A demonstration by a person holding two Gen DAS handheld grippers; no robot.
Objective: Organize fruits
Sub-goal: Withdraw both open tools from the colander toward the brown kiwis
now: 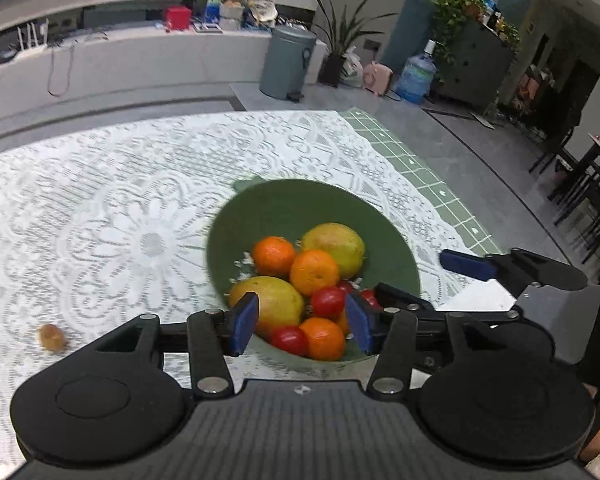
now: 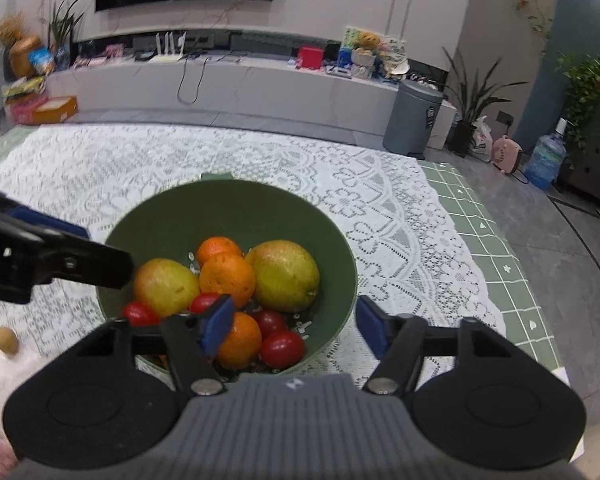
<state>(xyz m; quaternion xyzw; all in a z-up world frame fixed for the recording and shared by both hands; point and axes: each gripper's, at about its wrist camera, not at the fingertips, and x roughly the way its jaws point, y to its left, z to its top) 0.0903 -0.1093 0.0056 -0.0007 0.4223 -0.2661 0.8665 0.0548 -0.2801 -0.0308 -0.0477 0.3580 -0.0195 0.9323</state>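
A: What is seen from the left wrist?

B: The left gripper is held about half open above the near rim of a green bowl; nothing is pinched between its blue pads. The bowl is set on a white lace cloth. Inside, two mangoes are found at 12 and 8 o'clock, oranges at the centre, at 10 and at 6 o'clock, with red tomatoes packed among them low in the bowl. A small brown fruit is left on the cloth, well apart at 8 o'clock of the bowl. The right gripper is seen at 3 o'clock.

A: And from the right wrist?

B: The right gripper is spread about halfway over the bowl, one pad inside the rim, the other outside; nothing is gripped. The same fruits are piled inside. The left gripper is seen at 9 o'clock, the brown fruit at 8 o'clock.
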